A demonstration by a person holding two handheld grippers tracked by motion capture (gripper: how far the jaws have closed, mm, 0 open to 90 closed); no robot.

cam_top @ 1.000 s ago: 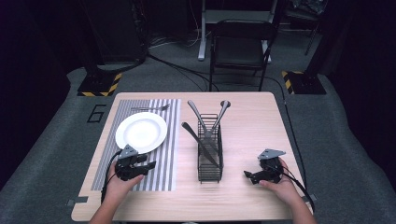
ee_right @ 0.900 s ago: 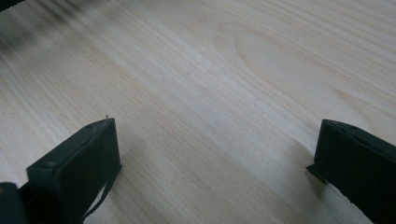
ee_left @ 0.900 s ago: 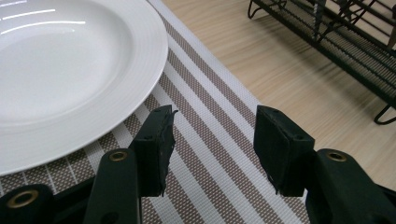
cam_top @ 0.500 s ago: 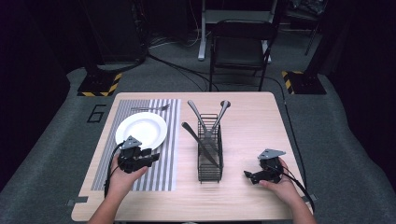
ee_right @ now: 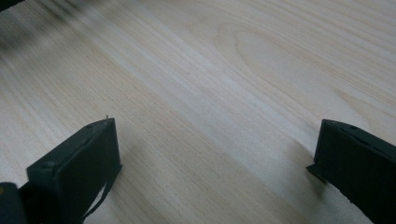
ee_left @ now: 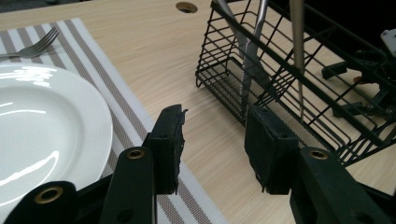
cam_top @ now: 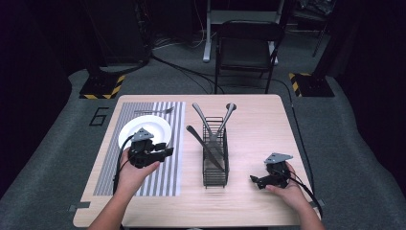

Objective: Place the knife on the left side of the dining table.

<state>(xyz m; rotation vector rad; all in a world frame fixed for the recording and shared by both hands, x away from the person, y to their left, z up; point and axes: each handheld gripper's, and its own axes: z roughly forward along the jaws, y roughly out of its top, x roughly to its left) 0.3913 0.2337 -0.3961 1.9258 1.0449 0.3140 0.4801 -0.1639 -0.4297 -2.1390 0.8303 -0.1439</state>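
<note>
A black wire cutlery basket [cam_top: 214, 158] stands mid-table and holds a knife [cam_top: 201, 143] and other utensils that lean out of its top. A white plate [cam_top: 143, 128] rests on a grey striped placemat [cam_top: 139, 182], with a fork [cam_top: 153, 111] lying beyond it. My left gripper [cam_top: 165, 152] hovers at the plate's near right edge, open, pointing toward the basket [ee_left: 289, 88]. Its jaws [ee_left: 215, 135] hold nothing; the plate [ee_left: 42, 126] lies to their left. My right gripper [cam_top: 253, 180] sits low, right of the basket, open wide over bare wood [ee_right: 215, 140].
The wooden table [cam_top: 258, 124] has a small round hole [cam_top: 230, 105] near its far edge. A black chair [cam_top: 246, 45] and cables stand on the floor behind it. The right gripper [ee_left: 369, 79] shows through the basket wires in the left gripper view.
My left gripper has risen and moved away from the person and slightly right, from the near part of the mat to the plate's edge. The right gripper has stayed put.
</note>
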